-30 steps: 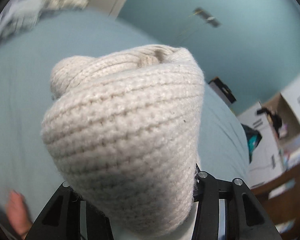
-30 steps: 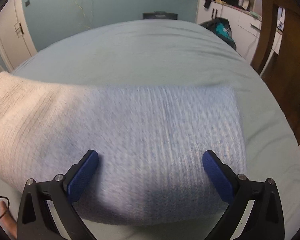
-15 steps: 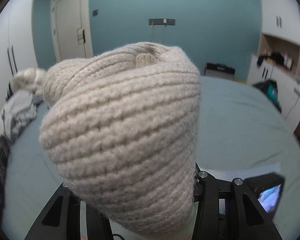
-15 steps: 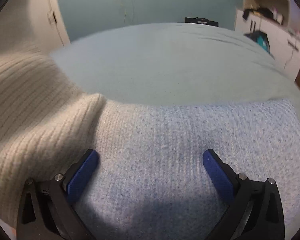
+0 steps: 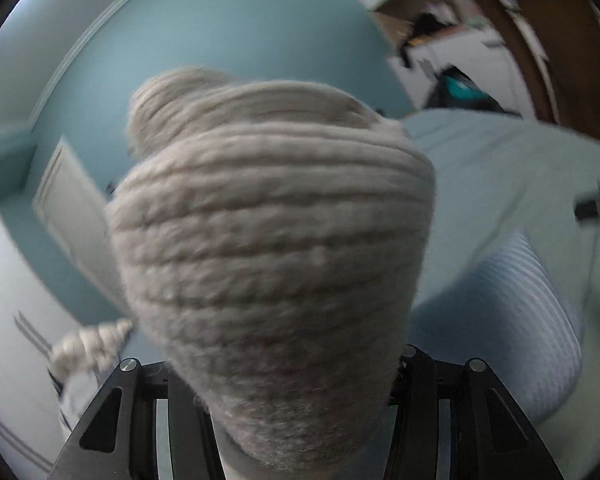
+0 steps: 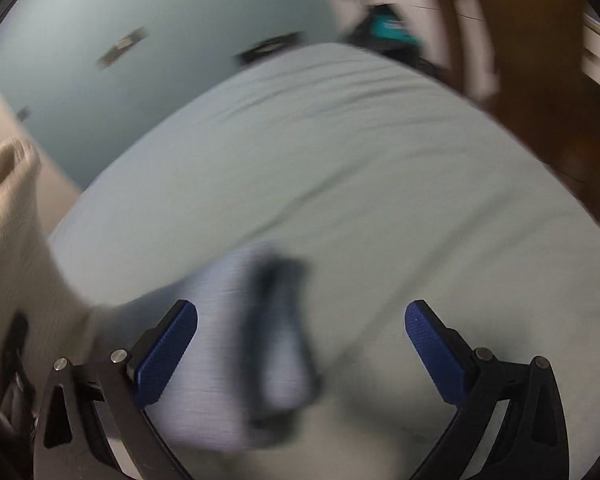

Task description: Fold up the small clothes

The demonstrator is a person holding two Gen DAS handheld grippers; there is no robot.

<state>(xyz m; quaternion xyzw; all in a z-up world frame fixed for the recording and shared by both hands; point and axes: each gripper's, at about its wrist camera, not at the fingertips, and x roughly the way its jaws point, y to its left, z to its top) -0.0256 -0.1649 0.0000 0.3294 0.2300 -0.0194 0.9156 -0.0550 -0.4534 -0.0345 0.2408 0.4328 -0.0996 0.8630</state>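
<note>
A bunched cream ribbed knit garment (image 5: pixel 276 240) fills the left wrist view, and my left gripper (image 5: pixel 276 380) is shut on it, its fingertips hidden under the wool. The same cream garment (image 6: pixel 16 248) hangs at the left edge of the right wrist view. A light blue knit garment (image 6: pixel 216 320) lies flat on the pale green bed (image 6: pixel 340 160), also seen at the right of the left wrist view (image 5: pixel 532 320). My right gripper (image 6: pixel 300 308) is open above the bed, nothing between its blue pads (image 6: pixel 172 344). A dark blurred object (image 6: pixel 280 336) sits over the blue garment; I cannot tell what it is.
A pile of clothes (image 5: pixel 84 344) lies at the lower left near a white door (image 5: pixel 72 216). Brown wooden furniture (image 6: pixel 540 80) stands past the bed's right edge, with white cabinets (image 5: pixel 460 52) and a dark teal bag (image 6: pixel 392 28) behind. Both views are motion-blurred.
The left view has rolled sharply, the cream garment still in the grip. The right gripper has swung right, so the blue garment has slid to its lower left and the cream one to the left edge.
</note>
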